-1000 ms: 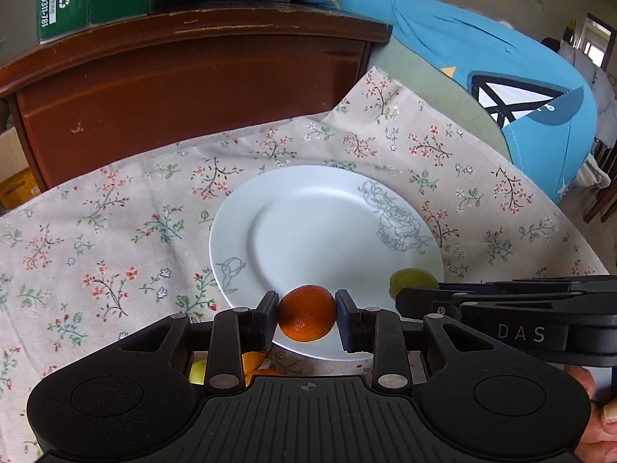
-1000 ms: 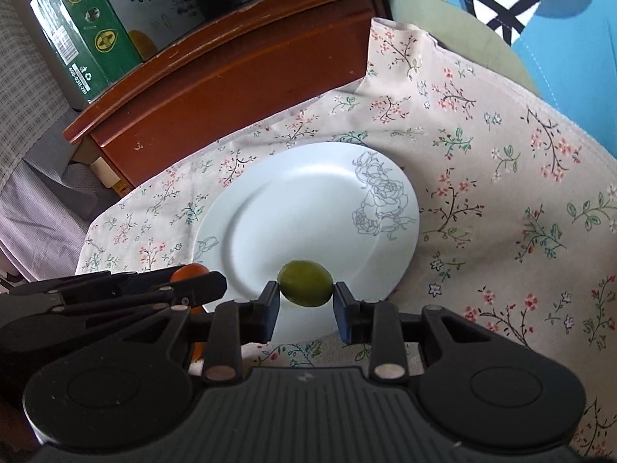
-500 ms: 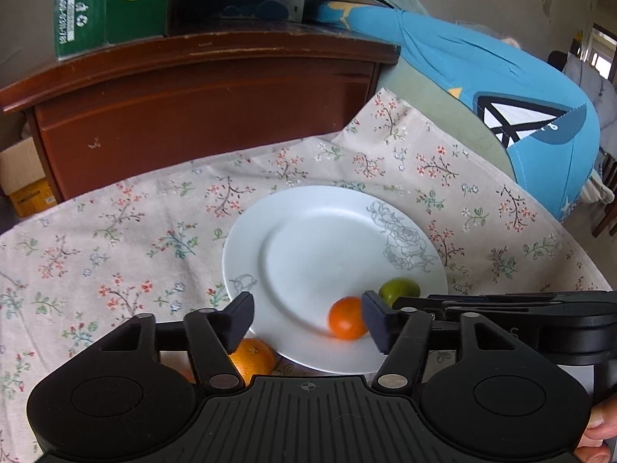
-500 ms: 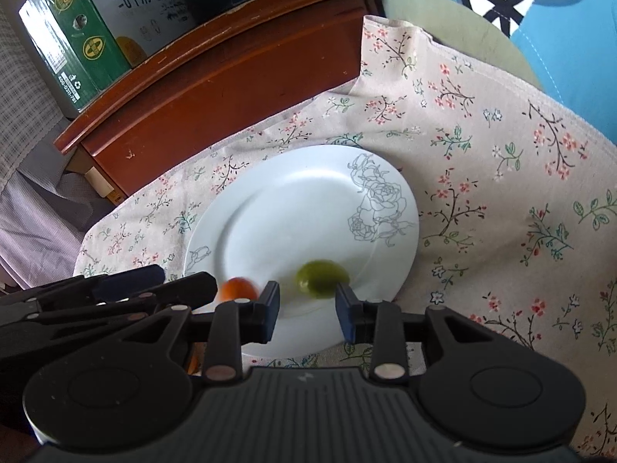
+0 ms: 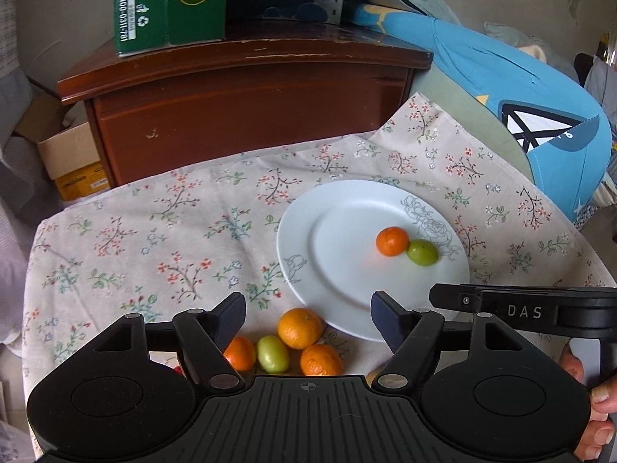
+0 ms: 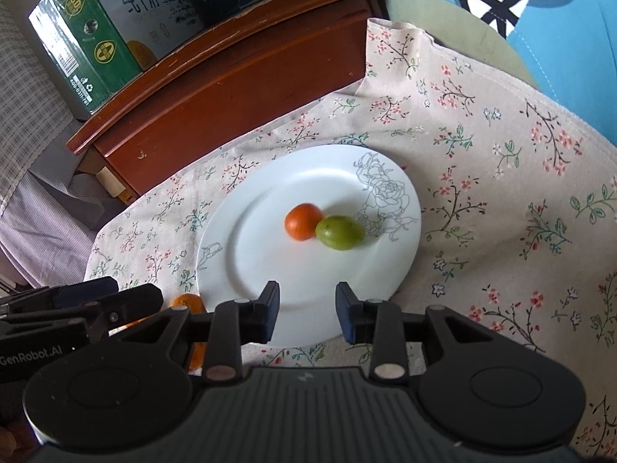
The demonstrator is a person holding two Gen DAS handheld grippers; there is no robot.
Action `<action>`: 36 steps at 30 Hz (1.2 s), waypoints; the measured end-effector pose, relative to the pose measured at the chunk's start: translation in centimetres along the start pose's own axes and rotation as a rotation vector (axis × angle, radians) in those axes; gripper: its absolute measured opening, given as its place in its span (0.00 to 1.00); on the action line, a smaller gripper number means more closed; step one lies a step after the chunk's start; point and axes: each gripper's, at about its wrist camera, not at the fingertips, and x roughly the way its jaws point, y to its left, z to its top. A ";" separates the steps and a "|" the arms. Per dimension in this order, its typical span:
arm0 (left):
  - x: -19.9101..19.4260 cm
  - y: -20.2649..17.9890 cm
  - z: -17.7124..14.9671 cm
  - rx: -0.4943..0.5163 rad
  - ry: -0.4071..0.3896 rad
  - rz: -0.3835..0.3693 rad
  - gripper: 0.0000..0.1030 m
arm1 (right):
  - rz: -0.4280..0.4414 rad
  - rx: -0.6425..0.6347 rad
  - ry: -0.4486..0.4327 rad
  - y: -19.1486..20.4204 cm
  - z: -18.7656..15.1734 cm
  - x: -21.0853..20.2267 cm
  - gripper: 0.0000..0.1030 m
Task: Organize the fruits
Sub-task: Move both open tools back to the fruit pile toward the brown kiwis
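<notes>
A white plate sits on the floral cloth. On it a small orange touches a green fruit. My left gripper is open wide and empty, above loose fruit on the cloth: three oranges and a green fruit. My right gripper is open and empty over the plate's near rim. It also shows in the left wrist view.
A dark wooden cabinet stands behind the table with green and blue cartons on top. A blue cushion lies at the right. A cardboard box sits at the left. The floral cloth covers the table.
Both grippers have let go of their fruit and opened. The orange and the green fruit now lie together on the plate. Both grippers have pulled back and up.
</notes>
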 end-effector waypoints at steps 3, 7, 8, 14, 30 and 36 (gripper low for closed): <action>-0.7 0.4 -0.5 -0.003 -0.003 0.011 0.71 | 0.007 -0.011 0.006 0.2 -0.4 -0.3 0.33; -1.6 1.2 -1.6 -0.050 0.007 0.012 0.71 | 0.024 -0.021 0.024 0.6 -1.0 -0.5 0.33; -1.8 1.4 -1.9 -0.056 0.013 0.015 0.71 | 0.027 -0.027 0.027 0.7 -1.2 -0.6 0.33; -2.9 2.1 -4.1 -0.072 0.033 0.038 0.71 | 0.058 -0.073 0.040 1.8 -2.3 -1.1 0.34; -3.0 2.6 -8.7 -0.059 0.099 0.063 0.71 | 0.105 -0.145 0.083 3.8 -5.1 -1.0 0.37; -2.1 2.3 -9.2 -0.048 0.113 0.069 0.70 | 0.108 -0.150 0.098 4.1 -5.2 -0.2 0.38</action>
